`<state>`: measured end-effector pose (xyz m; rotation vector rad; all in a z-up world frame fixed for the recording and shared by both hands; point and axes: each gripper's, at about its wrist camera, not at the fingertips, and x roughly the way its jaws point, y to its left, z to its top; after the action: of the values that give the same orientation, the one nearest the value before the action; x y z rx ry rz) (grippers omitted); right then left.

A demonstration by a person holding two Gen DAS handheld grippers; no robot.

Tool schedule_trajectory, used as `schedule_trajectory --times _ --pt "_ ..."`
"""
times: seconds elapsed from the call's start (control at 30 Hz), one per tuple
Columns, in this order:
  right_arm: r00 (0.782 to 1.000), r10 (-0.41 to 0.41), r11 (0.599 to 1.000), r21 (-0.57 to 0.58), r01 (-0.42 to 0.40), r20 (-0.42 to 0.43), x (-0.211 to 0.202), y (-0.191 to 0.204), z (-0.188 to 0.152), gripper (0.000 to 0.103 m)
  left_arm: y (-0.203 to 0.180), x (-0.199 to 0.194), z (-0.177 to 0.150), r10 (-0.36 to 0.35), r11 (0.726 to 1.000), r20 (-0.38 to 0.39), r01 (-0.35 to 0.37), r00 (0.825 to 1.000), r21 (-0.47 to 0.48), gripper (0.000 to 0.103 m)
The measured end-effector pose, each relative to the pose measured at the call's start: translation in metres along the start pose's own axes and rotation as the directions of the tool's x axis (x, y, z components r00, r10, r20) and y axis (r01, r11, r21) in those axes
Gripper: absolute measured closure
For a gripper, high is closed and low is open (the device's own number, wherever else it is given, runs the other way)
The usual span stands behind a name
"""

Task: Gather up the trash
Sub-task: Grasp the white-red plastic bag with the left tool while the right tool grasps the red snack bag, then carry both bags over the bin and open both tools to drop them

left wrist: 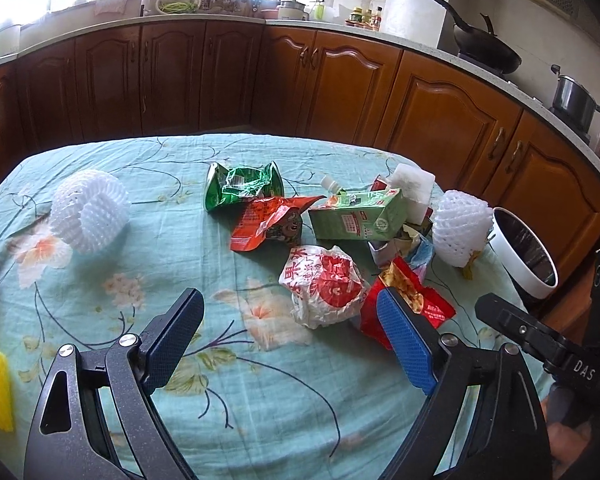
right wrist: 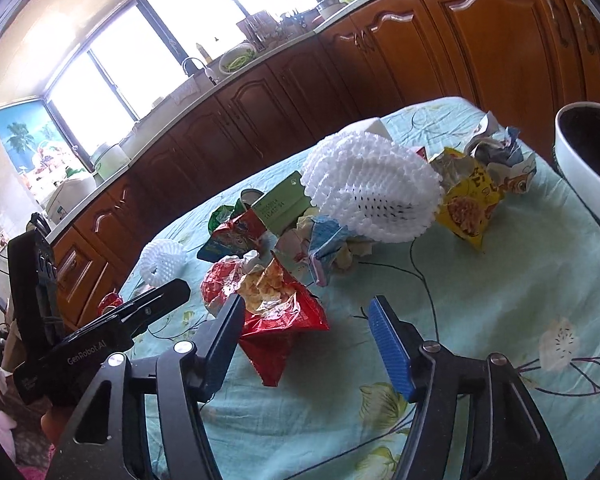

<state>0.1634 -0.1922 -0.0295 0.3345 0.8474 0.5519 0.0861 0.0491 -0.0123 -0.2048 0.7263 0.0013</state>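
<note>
My left gripper (left wrist: 288,312) and right gripper (right wrist: 306,320) both gape, grasping nothing. The trash pile (left wrist: 332,232) lies on the tablecloth (left wrist: 180,240), left of the bin (left wrist: 524,252).

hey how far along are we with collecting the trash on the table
Nothing looks collected yet. Both the left hand-held gripper and the right hand-held gripper are open and empty above the tablecloth. Still left: the red snack bag, crumpled wrapper ball, green carton, green wrapper and foam nets. What the white bin holds cannot be made out.
</note>
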Motion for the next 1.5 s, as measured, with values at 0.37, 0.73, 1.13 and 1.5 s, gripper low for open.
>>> schedule_trajectory --times 0.37,0.73,1.13,1.5 --pt "0.992 0.100 0.995 0.025 -0.099 -0.072 0.013 -0.005 -0.002 0.083 -0.003 0.047 0.012 -0.076 0.997 -0.134 0.077 0.988 0.005 0.036" --pt "0.998 0.052 0.998 0.042 -0.053 0.030 -0.057 -0.034 -0.006 0.085 -0.031 0.042 0.004 -0.161 0.984 -0.158 0.170 0.974 0.046 0.074" --pt "0.976 -0.120 0.987 0.130 0.097 0.184 -0.139 -0.093 -0.002 0.085 -0.102 0.012 -0.003 -0.282 0.942 -0.155 0.304 0.947 0.140 0.074" --pt "0.914 -0.264 0.958 0.190 0.213 0.309 -0.190 -0.145 0.029 0.085 -0.180 0.019 0.009 -0.369 0.880 -0.180 0.405 0.912 0.249 0.074"
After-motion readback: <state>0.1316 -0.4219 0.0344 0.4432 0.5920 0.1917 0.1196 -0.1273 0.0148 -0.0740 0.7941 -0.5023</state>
